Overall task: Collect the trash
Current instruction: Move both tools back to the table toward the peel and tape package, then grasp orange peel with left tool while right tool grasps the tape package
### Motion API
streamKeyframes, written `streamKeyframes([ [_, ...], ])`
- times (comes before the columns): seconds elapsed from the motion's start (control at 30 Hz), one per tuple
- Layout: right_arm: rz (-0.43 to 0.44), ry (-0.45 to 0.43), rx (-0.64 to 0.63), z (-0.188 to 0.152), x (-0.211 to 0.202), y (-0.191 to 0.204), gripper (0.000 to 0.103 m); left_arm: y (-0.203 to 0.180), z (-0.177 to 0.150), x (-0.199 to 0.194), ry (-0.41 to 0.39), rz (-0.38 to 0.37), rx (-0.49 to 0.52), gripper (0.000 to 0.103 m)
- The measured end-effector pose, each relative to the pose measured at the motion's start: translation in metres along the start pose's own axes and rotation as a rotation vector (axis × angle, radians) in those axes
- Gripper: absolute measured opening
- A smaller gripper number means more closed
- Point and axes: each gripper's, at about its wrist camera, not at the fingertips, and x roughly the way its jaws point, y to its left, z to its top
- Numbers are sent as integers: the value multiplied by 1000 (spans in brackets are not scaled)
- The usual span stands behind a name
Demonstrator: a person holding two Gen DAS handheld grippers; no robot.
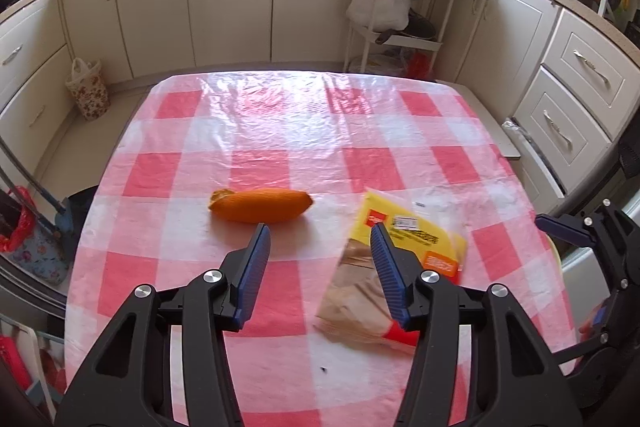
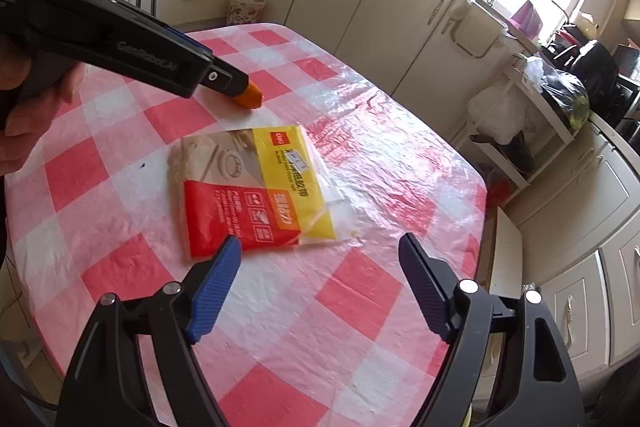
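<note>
Your left gripper (image 1: 320,233) and right gripper (image 2: 320,243) both hang released above the pink checked plastic tablecloth (image 1: 280,131), near an orange peel (image 1: 260,205) and a flat yellow-and-red plastic packet (image 2: 256,183).

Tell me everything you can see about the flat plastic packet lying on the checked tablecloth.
The packet is a flat, glossy plastic bag, printed yellow at one end, red at a corner and brownish with a picture across the rest, with a small white label and a clear strip along one edge. It lies flat on the pink-and-white tablecloth, to one side of the orange peel and apart from it. The right hand-held gripper is open in front of it; nothing grips it.
</note>
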Motion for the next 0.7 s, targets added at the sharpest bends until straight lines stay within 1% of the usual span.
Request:
streamKeyframes([
  [0.27, 44, -2, -15, 7, 7, 7, 81, 18, 3, 12, 19, 43, 24, 54],
  [0.4, 80, -12, -24, 13, 11, 12, 82, 26, 6, 16, 23, 58, 26, 56],
  [0.57, 114, -33, -71, 18, 13, 24, 84, 35, 8, 21, 25, 65, 24, 56],
  [0.7, 119, -47, -121, 21, 15, 34, 84, 39, 9, 24, 27, 70, 33, 56],
])
